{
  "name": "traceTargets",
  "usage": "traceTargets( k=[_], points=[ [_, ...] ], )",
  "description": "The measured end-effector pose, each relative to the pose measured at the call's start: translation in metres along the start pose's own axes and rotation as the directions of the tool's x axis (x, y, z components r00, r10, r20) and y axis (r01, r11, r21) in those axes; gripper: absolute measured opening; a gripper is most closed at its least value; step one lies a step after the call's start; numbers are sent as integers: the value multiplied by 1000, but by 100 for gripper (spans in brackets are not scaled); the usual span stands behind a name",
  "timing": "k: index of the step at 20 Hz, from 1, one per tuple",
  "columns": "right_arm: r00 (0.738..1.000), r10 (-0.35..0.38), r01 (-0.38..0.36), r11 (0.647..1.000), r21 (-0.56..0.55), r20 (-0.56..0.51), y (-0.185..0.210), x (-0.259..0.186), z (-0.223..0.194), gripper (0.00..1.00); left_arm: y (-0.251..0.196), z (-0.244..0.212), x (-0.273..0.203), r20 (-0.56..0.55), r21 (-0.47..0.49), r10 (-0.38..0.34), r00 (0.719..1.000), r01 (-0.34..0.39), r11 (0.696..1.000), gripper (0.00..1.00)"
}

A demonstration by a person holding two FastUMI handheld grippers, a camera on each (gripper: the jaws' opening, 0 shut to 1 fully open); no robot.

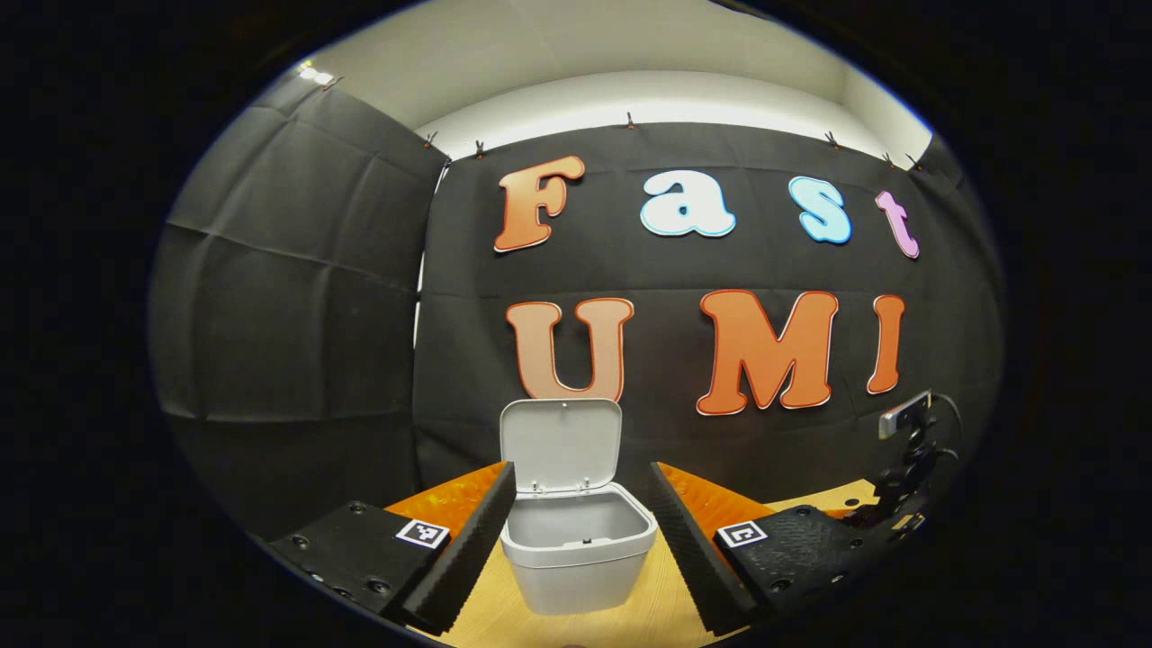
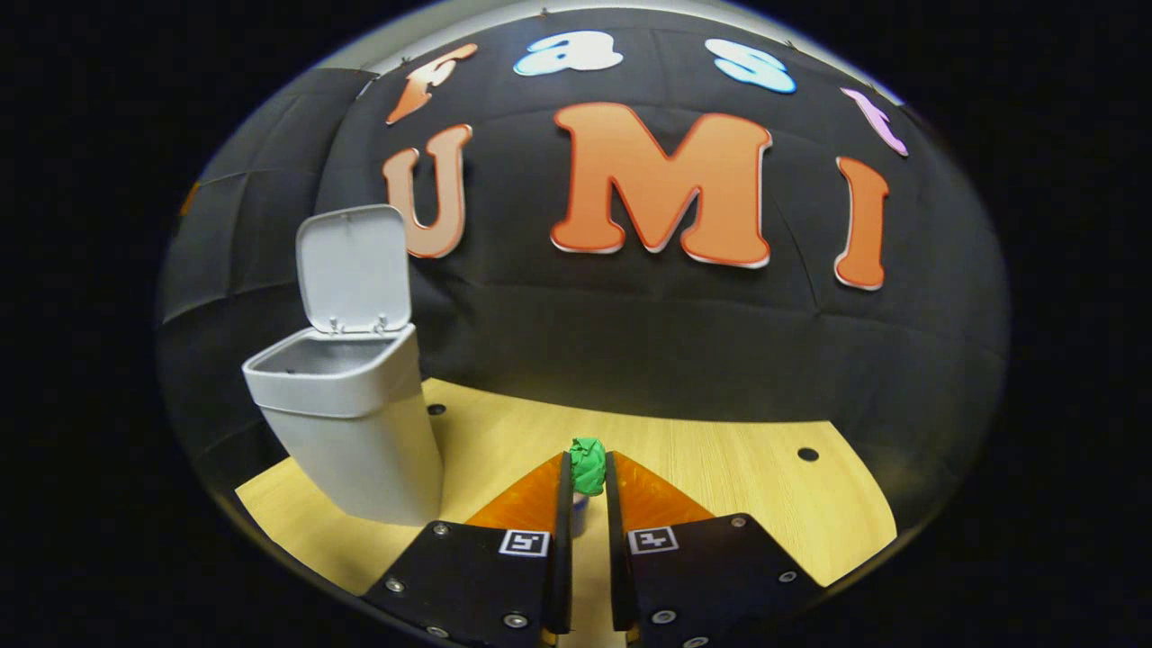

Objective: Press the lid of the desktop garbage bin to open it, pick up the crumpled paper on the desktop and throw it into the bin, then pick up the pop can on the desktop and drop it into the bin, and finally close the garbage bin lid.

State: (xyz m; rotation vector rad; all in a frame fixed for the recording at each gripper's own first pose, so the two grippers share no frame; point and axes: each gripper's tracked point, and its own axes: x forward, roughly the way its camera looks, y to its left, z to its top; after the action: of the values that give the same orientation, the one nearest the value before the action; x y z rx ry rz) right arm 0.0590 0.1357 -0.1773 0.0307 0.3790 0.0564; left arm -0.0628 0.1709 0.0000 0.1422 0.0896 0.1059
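Left gripper view puts the bin (image 1: 576,549) dead ahead between your spread, empty left gripper (image 1: 580,540) fingers, its lid (image 1: 560,445) standing up. In the right gripper view, your right gripper (image 2: 587,477) pinches the green crumpled paper (image 2: 588,464) between nearly closed fingers; the bin mouth lies up and to their left. No readable writing.

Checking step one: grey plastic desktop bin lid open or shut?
Open: the bin's grey plastic lid stands upright behind the grey bin, showing its inside.
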Motion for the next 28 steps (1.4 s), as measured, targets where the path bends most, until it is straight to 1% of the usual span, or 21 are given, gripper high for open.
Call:
traceTargets(
  k=[3, 7, 11, 14, 16, 19, 22, 24, 26, 27, 28],
  points=[
    [997, 68, -67, 997, -25, 38, 36, 1, 28, 16, 19, -7, -2, -2, -20, 35, 999, -35, 999, 92],
    [985, 158, -156, 987, -33, 69, 85, 22, 59, 16, 48, -17, -4, -12, -39, 90, 996, -90, 995, 92],
    [962, 256, -251, 966, -58, 95, 145, 49, 85, 16, 82, -24, -9, -24, -36, 164, 986, -164, 986, 93],
    [942, 321, -317, 947, -56, 94, 189, 66, 94, 16, 103, -29, -16, -37, -32, 212, 976, -214, 976, 92],
    [933, 350, -347, 936, -52, 81, 213, 78, 94, 16, 115, -32, -21, -44, -25, 241, 970, -242, 970, 92],
    [928, 370, -367, 929, -48, 53, 240, 99, 87, 17, 131, -36, -26, -53, -14, 278, 959, -279, 960, 92],
    [926, 375, -373, 926, -49, 32, 255, 113, 78, 16, 139, -38, -32, -57, -2, 299, 952, -300, 954, 93],
    [924, 381, -378, 924, -62, 33, 260, 114, 76, 21, 143, -37, -32, -55, 8, 308, 950, -308, 951, 92],
    [920, 391, -387, 919, -80, 41, 263, 112, 76, 30, 141, -37, -31, -56, 9, 307, 950, -307, 952, 92],
    [918, 393, -388, 918, -86, 48, 262, 111, 77, 50, 139, -38, -33, -55, 8, 303, 952, -303, 953, 92],
    [917, 396, -390, 917, -85, 55, 262, 110, 79, 58, 137, -36, -32, -56, 8, 298, 953, -298, 955, 92]
  ],
)
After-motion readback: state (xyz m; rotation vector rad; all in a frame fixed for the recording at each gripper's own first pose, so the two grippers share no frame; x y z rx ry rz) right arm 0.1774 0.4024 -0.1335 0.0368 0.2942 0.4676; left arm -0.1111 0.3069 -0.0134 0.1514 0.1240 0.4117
